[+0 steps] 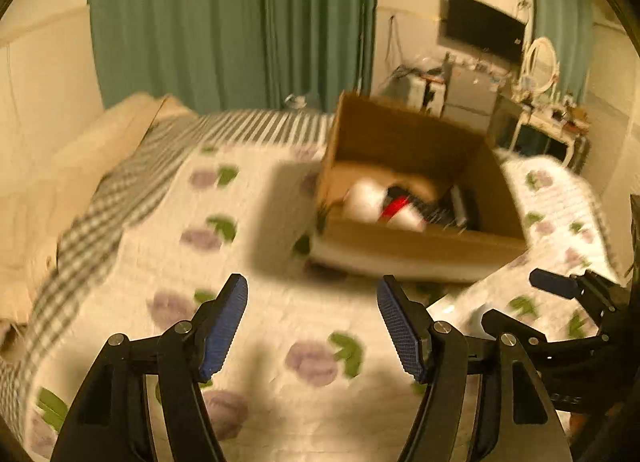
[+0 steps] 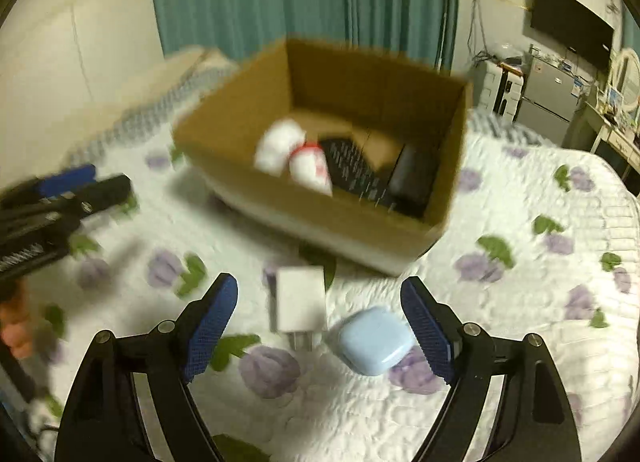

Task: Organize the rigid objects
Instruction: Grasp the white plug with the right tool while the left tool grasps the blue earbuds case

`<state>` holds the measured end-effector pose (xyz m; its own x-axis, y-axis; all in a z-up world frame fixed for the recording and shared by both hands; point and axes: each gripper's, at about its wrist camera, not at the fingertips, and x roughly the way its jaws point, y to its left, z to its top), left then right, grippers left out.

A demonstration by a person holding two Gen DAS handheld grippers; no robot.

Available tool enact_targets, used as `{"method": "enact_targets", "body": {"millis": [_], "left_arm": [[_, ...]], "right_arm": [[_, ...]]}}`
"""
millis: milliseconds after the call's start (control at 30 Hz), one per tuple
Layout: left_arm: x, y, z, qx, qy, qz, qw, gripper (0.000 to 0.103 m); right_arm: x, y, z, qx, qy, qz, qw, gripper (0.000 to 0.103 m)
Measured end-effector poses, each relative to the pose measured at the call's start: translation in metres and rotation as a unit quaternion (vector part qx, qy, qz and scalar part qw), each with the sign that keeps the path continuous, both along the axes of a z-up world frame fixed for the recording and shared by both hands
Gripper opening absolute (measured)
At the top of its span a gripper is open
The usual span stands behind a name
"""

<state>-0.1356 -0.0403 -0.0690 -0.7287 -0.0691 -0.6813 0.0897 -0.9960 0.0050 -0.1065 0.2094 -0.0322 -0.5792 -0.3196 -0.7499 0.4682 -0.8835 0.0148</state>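
My right gripper (image 2: 318, 326) hangs open over the bed (image 2: 520, 302), with the white charger (image 2: 300, 302) and the pale blue earbud case (image 2: 374, 340) lying between its fingers, untouched. My left gripper (image 1: 312, 326) is open and empty. The cardboard box (image 2: 340, 222) sits just beyond.

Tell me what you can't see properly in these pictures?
- White things in the cardboard box, both views: blurred, can't name them.
- Box bottom, left wrist view: front wall hides it.
- Labels on the black things: too small.
- White charger, right wrist view: blurred.
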Motion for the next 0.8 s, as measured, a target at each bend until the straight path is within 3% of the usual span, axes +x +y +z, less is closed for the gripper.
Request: {"method": "enact_targets", "body": {"millis": [233, 333, 400, 433, 633, 800], "left_arm": [[-0.011, -0.013, -0.032, 0.003, -0.031, 0.013, 0.9994, 0.07], [-0.011, -0.015, -0.035, 0.0, -0.033, 0.016, 0.9993, 0.07], [-0.011, -0.015, -0.037, 0.001, -0.035, 0.016, 0.9992, 0.07], [-0.011, -0.014, -0.038, -0.002, -0.036, 0.016, 0.9992, 0.07], [-0.006, 0.003, -0.032, -0.019, -0.031, 0.004, 0.9993, 0.07], [-0.011, 0.041, -0.023, -0.015, -0.028, -0.032, 0.999, 0.07]], "right_arm": [[-0.02, -0.025, -0.052, 0.029, -0.045, 0.024, 0.998, 0.083], [-0.027, -0.031, -0.062, 0.036, -0.057, 0.031, 0.997, 0.072], [-0.028, -0.033, -0.066, 0.043, -0.061, 0.036, 0.997, 0.04], [-0.026, -0.032, -0.065, 0.045, -0.056, 0.033, 0.997, 0.04], [0.006, 0.0, -0.017, 0.018, -0.022, 0.021, 0.999, 0.04], [0.021, 0.047, 0.027, 0.027, 0.013, -0.024, 0.999, 0.04]]}}
